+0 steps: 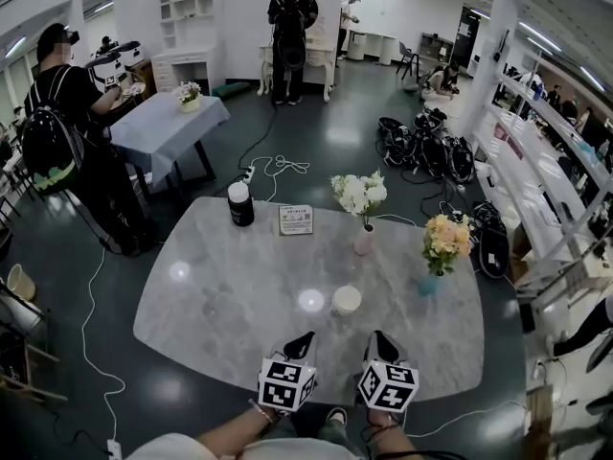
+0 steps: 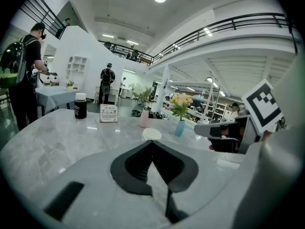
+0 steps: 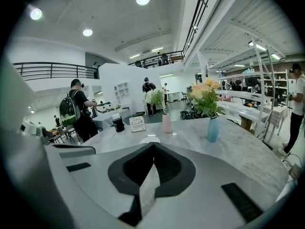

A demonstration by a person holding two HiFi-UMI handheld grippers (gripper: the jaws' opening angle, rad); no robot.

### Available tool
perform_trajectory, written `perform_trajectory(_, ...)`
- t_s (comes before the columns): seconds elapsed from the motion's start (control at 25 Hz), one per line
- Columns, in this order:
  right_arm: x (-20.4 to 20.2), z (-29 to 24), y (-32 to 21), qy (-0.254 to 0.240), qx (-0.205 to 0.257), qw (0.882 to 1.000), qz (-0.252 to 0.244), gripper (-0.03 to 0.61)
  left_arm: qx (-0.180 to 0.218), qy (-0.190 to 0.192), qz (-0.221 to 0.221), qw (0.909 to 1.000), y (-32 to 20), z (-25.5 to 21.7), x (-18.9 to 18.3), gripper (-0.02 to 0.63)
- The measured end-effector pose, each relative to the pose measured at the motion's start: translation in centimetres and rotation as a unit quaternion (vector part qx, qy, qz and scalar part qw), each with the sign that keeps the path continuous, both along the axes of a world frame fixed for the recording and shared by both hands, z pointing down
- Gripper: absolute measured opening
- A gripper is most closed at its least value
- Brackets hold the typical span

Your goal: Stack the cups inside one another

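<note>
My left gripper (image 1: 306, 339) and my right gripper (image 1: 378, 337) each have their jaws pressed together on nothing, side by side above the near edge of the grey marble-patterned table (image 1: 220, 286). The white round cup (image 1: 347, 300) stands upright just beyond their tips.

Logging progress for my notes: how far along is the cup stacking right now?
Done, it seems: only one white round cup stands on the grey marble table; whether others nest inside it, I can't tell. In hand: nothing, left tongs and right tongs are shut, empty. Left: no loose cups visible.
</note>
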State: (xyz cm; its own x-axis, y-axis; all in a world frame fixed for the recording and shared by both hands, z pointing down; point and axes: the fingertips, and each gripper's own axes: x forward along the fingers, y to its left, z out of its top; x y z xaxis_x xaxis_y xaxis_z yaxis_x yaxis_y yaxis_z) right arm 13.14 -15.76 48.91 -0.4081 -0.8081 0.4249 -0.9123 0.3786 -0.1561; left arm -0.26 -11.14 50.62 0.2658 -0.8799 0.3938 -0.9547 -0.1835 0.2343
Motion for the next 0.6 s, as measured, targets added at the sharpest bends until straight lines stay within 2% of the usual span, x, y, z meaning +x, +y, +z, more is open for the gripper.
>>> perform_trajectory(0.28, 0.6, 0.5, 2.0, 0.004, 0.002, 1.000, -0.016, 0.006, 0.001, -0.001, -0.016, 0.9999, 1.4, 0.7, 1.0, -0.003)
perform_trajectory(0.44, 1.8, -0.4, 3.3, -0.003, 0.010, 0.999, -0.039, 0.007, 0.004, -0.002, -0.040, 0.9992, 3.1, 0.0, 2.6, -0.003)
perform_trajectory(0.6, 2.9, -0.1, 4.5, -0.019, -0.003, 0.998, -0.059, 0.006, 0.003, -0.010, -0.065, 0.9978, 4.8, -0.6, 4.0, -0.003)
